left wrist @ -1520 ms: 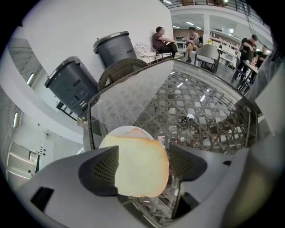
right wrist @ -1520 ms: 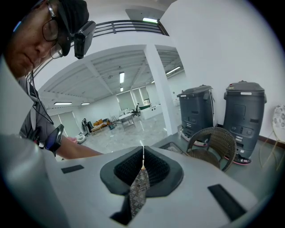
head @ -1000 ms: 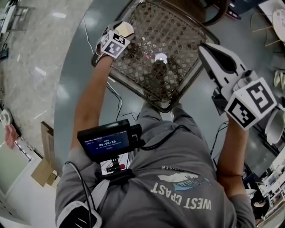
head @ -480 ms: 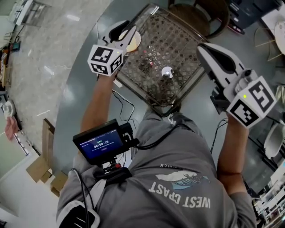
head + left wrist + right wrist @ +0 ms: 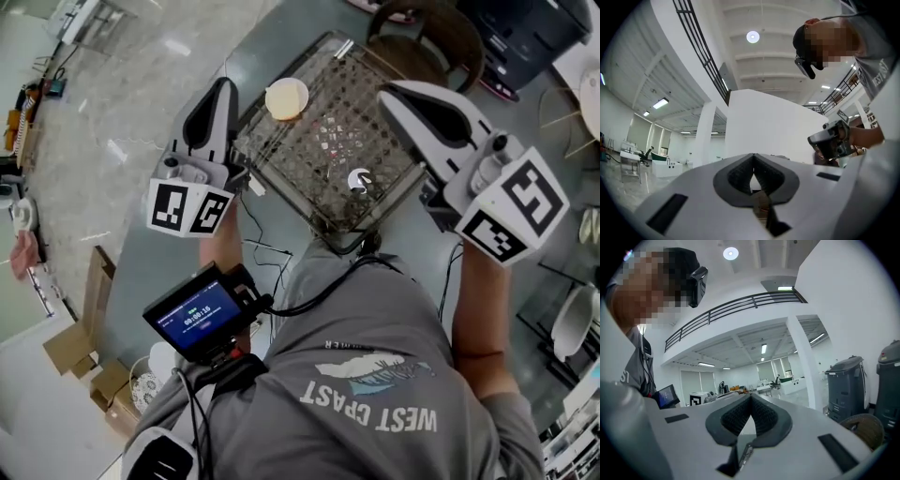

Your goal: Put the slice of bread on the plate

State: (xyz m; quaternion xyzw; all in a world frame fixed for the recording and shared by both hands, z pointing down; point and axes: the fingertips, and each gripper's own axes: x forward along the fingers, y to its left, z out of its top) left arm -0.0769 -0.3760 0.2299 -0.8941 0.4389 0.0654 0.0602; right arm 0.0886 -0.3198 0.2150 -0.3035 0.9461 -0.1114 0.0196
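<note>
A round pale tan disc (image 5: 286,98), which looks like the bread slice lying on a plate, rests at the table's (image 5: 281,178) far left corner. I cannot tell bread from plate. My left gripper (image 5: 223,86) is held high, left of the disc and apart from it, shut with nothing between its pads. In the left gripper view the left gripper (image 5: 753,157) points out into the room. My right gripper (image 5: 386,91) is raised over the table's right side, shut and holding nothing. The right gripper (image 5: 750,397) also points level into the hall.
A small white object (image 5: 359,180) sits on the lattice-patterned tabletop near its front right. A dark chair (image 5: 427,37) stands beyond the table, with a black bin (image 5: 525,37) at the far right. Cardboard boxes (image 5: 89,347) lie on the floor at left. Cables trail under the table.
Both grippers have risen away from the tabletop. The left one was at the round disc a second ago; it has lifted off to the left, leaving the disc on the table.
</note>
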